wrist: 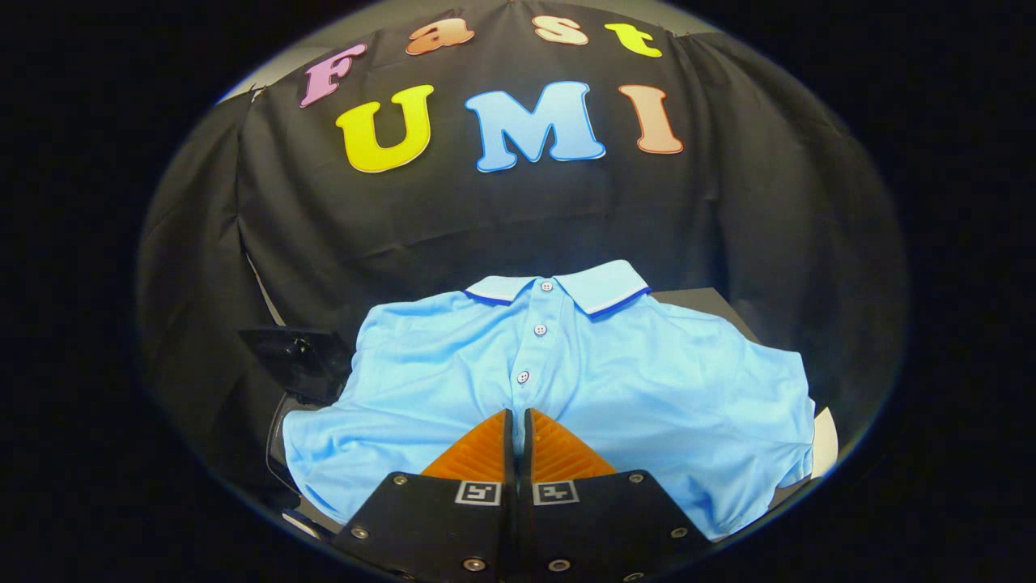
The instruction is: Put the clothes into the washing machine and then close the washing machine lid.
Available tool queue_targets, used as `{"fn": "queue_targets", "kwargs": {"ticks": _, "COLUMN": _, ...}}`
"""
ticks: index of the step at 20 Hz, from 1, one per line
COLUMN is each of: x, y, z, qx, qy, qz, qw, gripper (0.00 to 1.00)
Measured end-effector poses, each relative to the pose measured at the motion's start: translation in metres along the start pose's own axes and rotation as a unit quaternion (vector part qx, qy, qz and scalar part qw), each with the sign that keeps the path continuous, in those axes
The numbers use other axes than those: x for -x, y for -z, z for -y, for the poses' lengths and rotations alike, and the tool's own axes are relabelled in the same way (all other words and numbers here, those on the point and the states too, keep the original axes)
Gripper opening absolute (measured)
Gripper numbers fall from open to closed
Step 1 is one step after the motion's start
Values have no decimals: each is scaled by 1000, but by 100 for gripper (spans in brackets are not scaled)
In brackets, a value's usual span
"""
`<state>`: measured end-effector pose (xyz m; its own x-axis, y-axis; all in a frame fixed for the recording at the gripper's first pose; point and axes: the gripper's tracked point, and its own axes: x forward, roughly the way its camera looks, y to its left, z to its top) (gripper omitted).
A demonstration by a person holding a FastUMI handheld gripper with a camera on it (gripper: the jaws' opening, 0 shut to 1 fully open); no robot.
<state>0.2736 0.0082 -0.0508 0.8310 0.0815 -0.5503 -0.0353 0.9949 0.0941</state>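
Observation:
A light blue polo shirt (647, 380) with a white, dark-trimmed collar (603, 285) and a buttoned placket lies spread out facing me. My gripper (519, 414) sits at the bottom of the placket, just below the lowest button. Its fingers are closed together with a thin strip of the blue cloth pinched between them. Folds in the cloth run toward the fingertips. The shirt covers whatever is under it.
A dark, glossy angled part (298, 359) pokes out from under the shirt's left sleeve. A dark flat surface (696, 298) shows behind the right shoulder, and a white edge (825, 441) beside the right sleeve. The black cloth wall stands close behind.

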Motion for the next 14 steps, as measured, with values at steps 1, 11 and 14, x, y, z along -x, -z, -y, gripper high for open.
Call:
{"fn": "queue_targets", "kwargs": {"ticks": 1, "x": 2, "y": -1, "z": -1, "qx": 2, "qy": -1, "qz": 4, "qw": 1000, "gripper": 0}}
{"fn": "queue_targets", "kwargs": {"ticks": 11, "x": -3, "y": -4, "z": 3, "qx": 44, "qy": 21, "qz": -12, "qw": 999, "gripper": 33}}
{"fn": "queue_targets", "kwargs": {"ticks": 14, "x": -9, "y": 14, "z": 7, "qx": 50, "qy": 29, "qz": -12, "qw": 998, "gripper": 98}}
